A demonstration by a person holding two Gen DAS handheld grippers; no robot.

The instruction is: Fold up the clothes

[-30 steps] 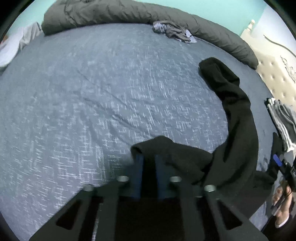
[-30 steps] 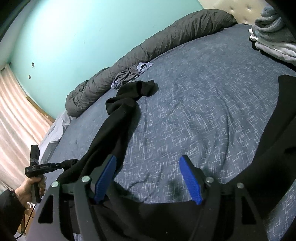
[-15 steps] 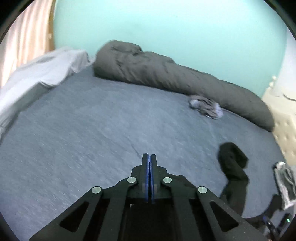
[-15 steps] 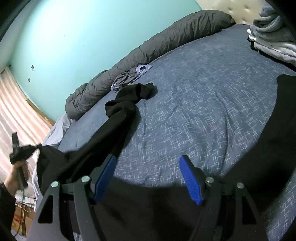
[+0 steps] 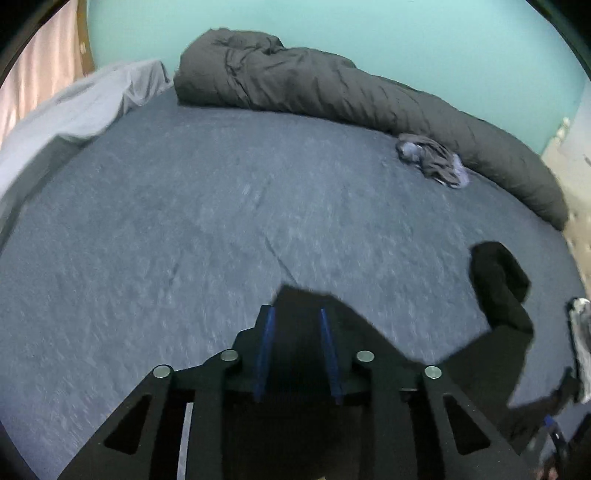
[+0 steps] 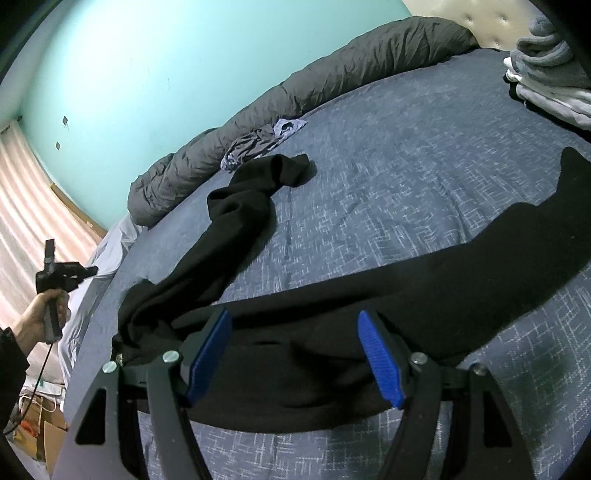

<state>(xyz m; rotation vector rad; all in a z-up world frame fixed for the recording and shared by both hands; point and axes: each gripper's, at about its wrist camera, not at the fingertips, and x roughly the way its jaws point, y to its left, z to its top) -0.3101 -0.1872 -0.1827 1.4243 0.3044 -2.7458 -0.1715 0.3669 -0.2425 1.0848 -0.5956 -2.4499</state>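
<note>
our left gripper (image 5: 297, 321) has let go of the black garment (image 6: 332, 306); right gripper (image 6: 295, 354) gapes too; folding barely begun.

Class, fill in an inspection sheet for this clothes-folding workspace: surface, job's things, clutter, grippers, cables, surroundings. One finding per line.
Surface: blue patterned bedsheet, mildly wrinkled.
Job's things: black garment spread across the near edge, one sleeve stretched toward the duvet; folded stack of clothes at far right.
Clutter: crumpled grey-blue garment beside the rolled grey duvet; pale sheet bunched at the bed's corner.
Grippers: left gripper open over black fabric, gripping nothing; right gripper open wide above the garment.
Cables: thin cord hanging below the left hand.
Surroundings: turquoise wall, curtain, tufted headboard.
</note>
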